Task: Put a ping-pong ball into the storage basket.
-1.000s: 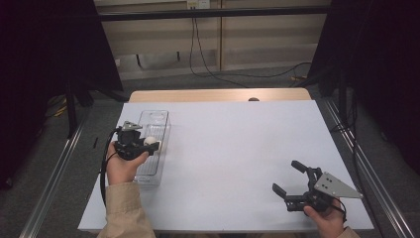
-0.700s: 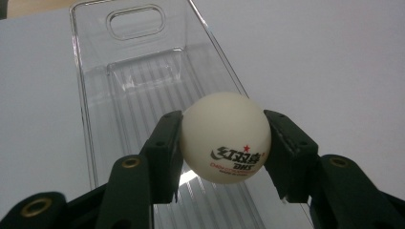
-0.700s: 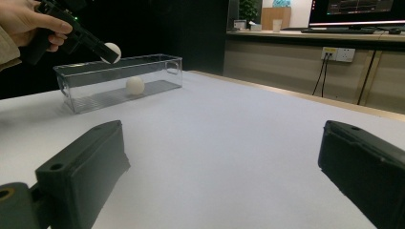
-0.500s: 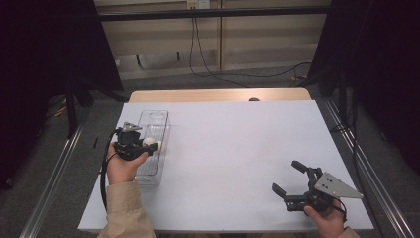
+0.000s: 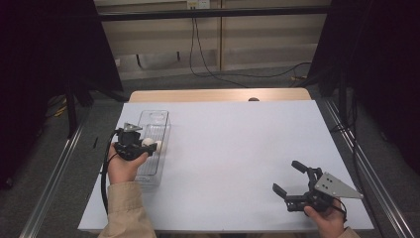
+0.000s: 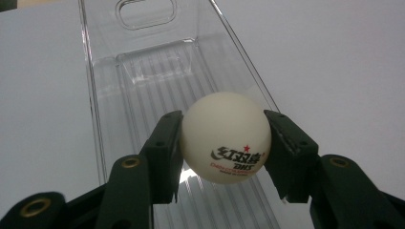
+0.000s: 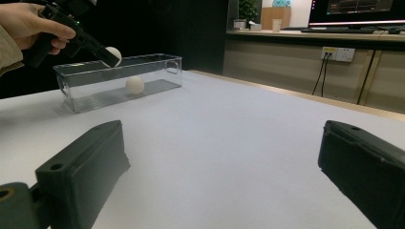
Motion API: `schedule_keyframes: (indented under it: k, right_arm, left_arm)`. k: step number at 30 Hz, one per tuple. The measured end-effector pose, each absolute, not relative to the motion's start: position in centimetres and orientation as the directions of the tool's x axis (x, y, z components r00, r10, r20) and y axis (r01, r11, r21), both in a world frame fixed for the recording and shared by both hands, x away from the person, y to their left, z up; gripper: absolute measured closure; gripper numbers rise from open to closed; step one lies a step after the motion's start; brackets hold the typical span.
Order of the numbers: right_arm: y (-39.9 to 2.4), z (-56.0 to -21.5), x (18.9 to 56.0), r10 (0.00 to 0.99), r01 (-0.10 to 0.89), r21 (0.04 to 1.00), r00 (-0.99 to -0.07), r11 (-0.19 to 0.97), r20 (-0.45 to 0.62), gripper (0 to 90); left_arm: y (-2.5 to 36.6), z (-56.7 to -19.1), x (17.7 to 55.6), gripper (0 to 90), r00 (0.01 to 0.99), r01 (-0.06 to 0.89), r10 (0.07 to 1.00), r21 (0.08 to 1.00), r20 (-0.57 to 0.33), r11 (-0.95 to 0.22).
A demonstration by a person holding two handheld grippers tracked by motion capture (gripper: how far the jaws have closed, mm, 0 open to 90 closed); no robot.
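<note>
A white ping-pong ball (image 6: 224, 136) with a red star and black print is clamped between the jaws of my left gripper (image 6: 224, 143). It hangs just over a long clear plastic box (image 6: 143, 62). In the high view the left gripper (image 5: 147, 143) sits at the box (image 5: 154, 119) on the table's left, with the held ball (image 5: 147, 142) at its tips. A second white ball (image 7: 134, 84) lies on the box floor, also seen beside the held one (image 5: 158, 145). My right gripper (image 5: 286, 176) rests at the near right with its jaws wide open and nothing between them (image 7: 219, 157).
The box stands lengthwise near the left edge of the white table (image 5: 237, 144). Metal rails (image 5: 54, 173) run along both sides of the table. Cables (image 5: 213, 69) lie on the floor beyond the far edge.
</note>
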State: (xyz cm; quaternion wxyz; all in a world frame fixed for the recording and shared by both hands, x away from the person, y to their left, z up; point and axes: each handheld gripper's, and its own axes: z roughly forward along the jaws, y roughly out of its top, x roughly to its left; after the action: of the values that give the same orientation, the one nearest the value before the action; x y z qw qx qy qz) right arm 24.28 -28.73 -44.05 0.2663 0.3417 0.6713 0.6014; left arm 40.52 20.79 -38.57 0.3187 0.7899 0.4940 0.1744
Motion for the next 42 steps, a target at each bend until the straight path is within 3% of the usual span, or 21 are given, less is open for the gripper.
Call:
schedule_keyframes:
  k: [18, 42]
  right_arm:
    - [-28.7, -44.0, 24.3, 0.778, 0.136, 0.990, -0.626, 0.043, 0.052, 1.7]
    - [-28.8, -44.0, 24.2, 0.777, 0.136, 0.990, -0.628, 0.044, 0.051, 1.7]
  left_arm:
    - [20.6, -38.9, 40.7, 50.0, 0.440, 0.670, 0.898, 0.669, -0.011, -0.321]
    - [19.5, -38.2, 40.0, 31.2, 0.453, 0.632, 0.890, 0.724, -0.057, -0.275]
